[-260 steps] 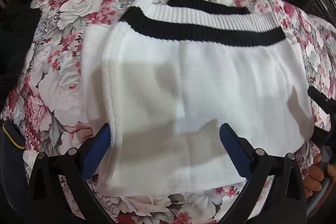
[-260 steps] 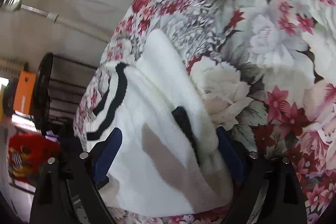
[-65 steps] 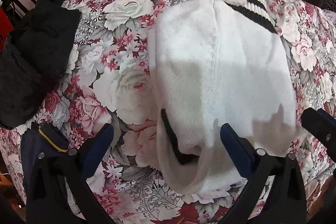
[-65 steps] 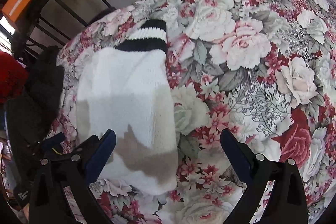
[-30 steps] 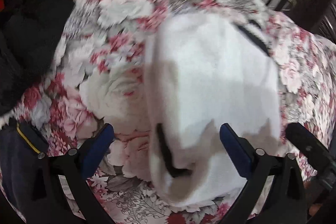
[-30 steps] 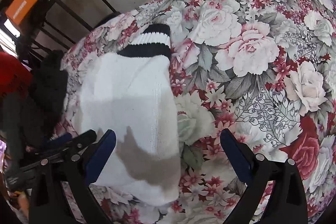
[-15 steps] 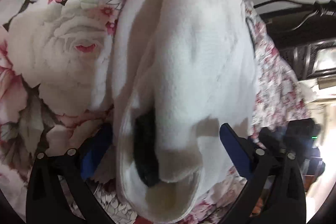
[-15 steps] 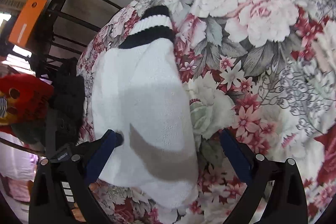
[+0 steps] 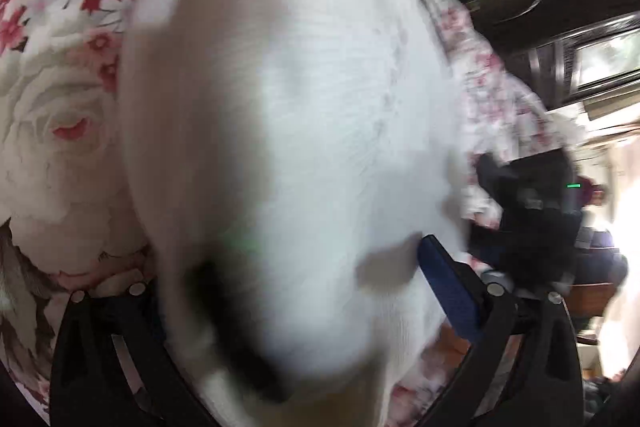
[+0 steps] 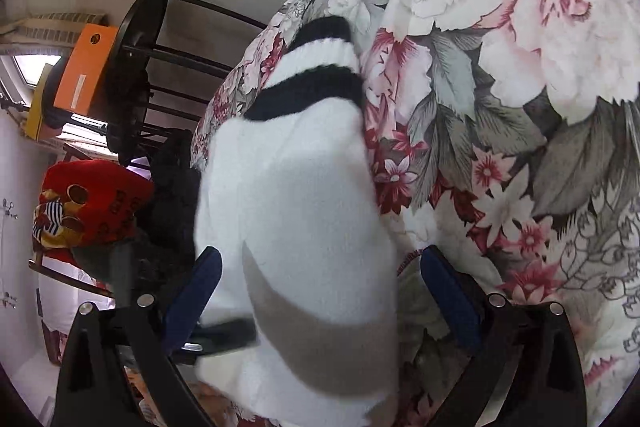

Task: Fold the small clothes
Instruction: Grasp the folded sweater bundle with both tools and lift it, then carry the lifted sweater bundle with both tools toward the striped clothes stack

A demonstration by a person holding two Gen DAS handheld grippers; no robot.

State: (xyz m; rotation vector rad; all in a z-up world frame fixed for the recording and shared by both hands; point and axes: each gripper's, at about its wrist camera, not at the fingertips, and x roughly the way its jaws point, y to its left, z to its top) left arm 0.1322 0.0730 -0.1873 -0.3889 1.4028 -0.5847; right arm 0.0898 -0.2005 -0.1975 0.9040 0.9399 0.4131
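Observation:
The folded white knit garment [image 9: 304, 131] with black bands fills the blurred left wrist view and lies on the floral cloth [image 9: 60, 131]. My left gripper [image 9: 296, 291] is open and pushed close around its near end. One blue pad [image 9: 444, 291] shows; the other is hidden by the knit. In the right wrist view the same garment [image 10: 296, 219] lies lengthwise, its black-and-white striped band [image 10: 316, 75] at the far end. My right gripper [image 10: 320, 291] is open and straddles the near end, with both blue pads beside the fabric.
The floral cloth [image 10: 520, 107] covers a round table whose edge drops off at the left. Beyond that edge are a dark metal rack [image 10: 136, 75], an orange box [image 10: 84, 67], a dark clothes pile [image 10: 172, 187] and a red cushion [image 10: 88, 203].
Both grippers have moved in low and close to the garment's opposite ends over the last second. The left wrist view is now motion-blurred, with the knit filling the space between its fingers.

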